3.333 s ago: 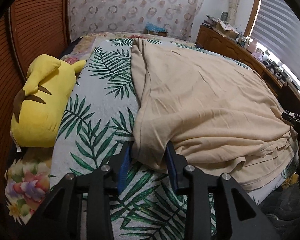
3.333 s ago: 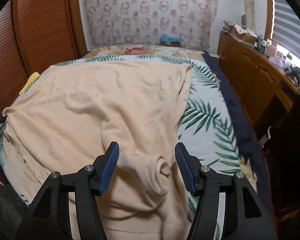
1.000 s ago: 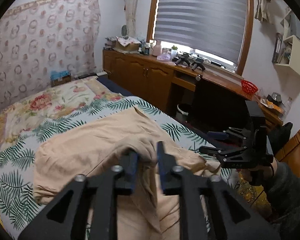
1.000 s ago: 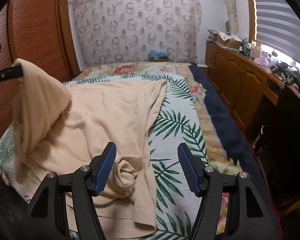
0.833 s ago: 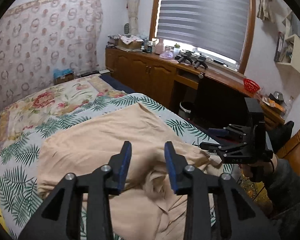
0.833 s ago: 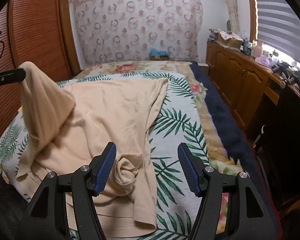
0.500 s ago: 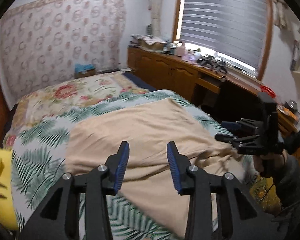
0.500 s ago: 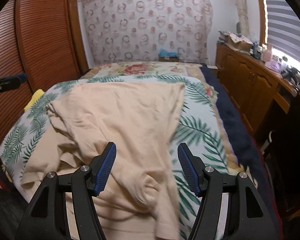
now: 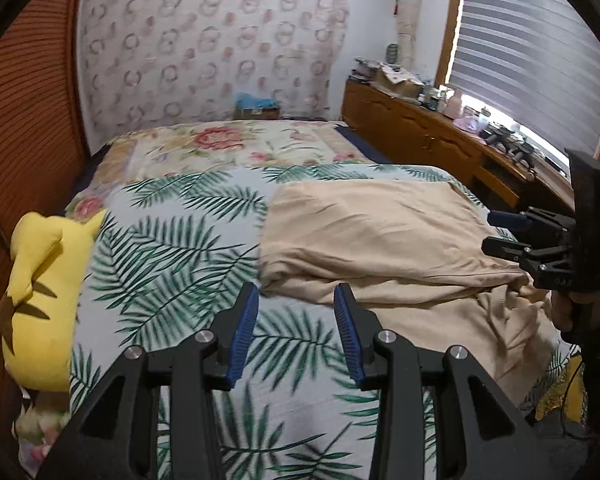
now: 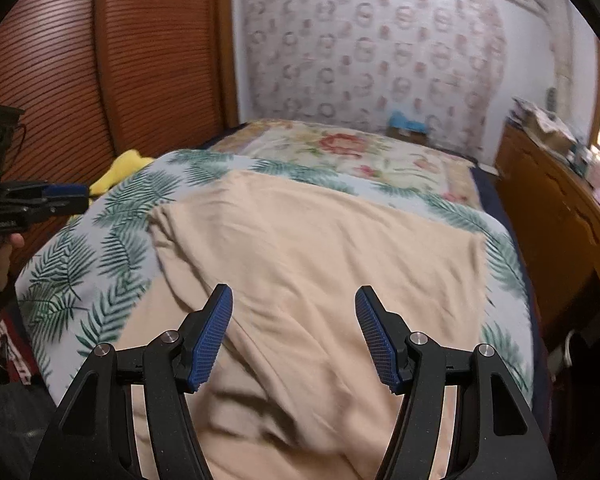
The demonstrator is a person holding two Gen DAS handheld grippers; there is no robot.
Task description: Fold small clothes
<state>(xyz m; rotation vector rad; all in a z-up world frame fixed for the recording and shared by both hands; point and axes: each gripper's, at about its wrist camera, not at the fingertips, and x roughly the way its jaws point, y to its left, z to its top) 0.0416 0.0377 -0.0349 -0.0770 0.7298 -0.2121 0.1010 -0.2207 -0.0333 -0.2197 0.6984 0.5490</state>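
On the bed [image 9: 172, 264]: beige shirt [image 9: 380, 240] now lies folded over; you've let go. Left gripper [image 9: 296, 324] and right gripper [image 10: 294, 336] fingers open, empty. Next fold needs fresh grip, prob. near edge.

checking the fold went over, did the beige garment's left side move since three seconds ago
Yes. The beige garment was folded over toward the wooden dresser, away from the yellow plush, baring more palm-leaf cover between them.

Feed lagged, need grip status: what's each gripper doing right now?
Left gripper: open, holding nothing, off the beige garment.
Right gripper: open, empty, above the garment.
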